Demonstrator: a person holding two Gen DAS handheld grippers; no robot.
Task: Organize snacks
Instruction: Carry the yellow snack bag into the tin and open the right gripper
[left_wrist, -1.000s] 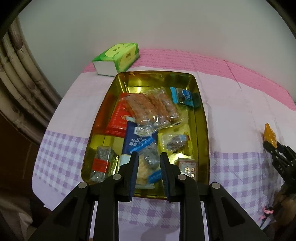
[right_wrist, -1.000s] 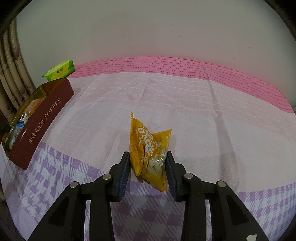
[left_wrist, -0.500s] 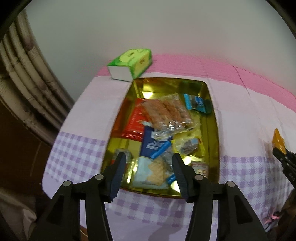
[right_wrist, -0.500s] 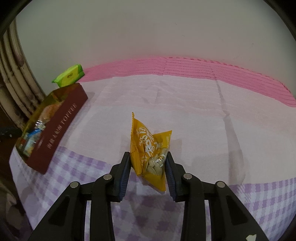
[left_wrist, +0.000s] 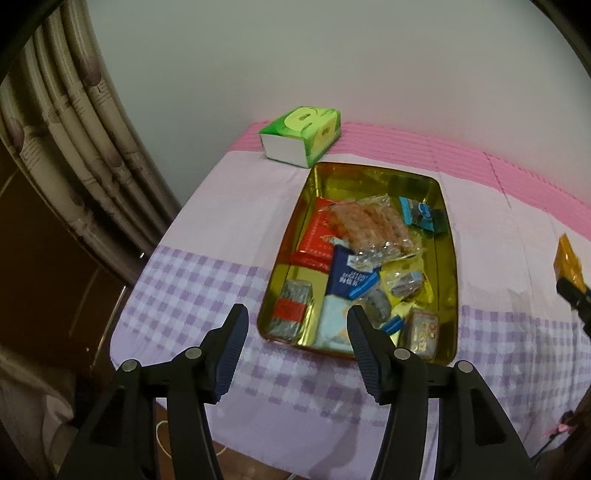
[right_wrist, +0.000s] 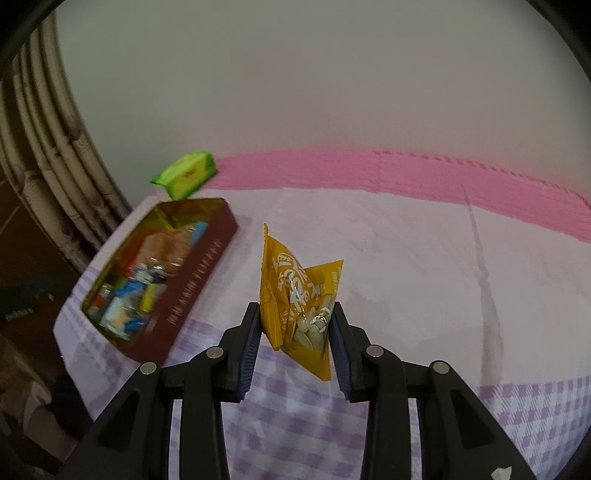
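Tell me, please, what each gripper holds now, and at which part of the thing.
The right gripper holds the yellow snack packet by its lower half, pads on its two faces. The left gripper, whose jaws have just been opening, holds nothing above the gold tin.

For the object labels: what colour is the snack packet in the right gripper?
Orange-yellow packet with white lettering and a clear window; the right wrist view shows it best.

Gold-lined maroon tin (right_wrist: 192, 295), yellow-orange snack packet (right_wrist: 295, 295), green tissue box (left_wrist: 301, 138), pink and lilac-checked tablecloth (left_wrist: 207, 280).

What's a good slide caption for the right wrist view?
Right tongs grip a yellow snack packet above the tablecloth, toffee tin alongside.
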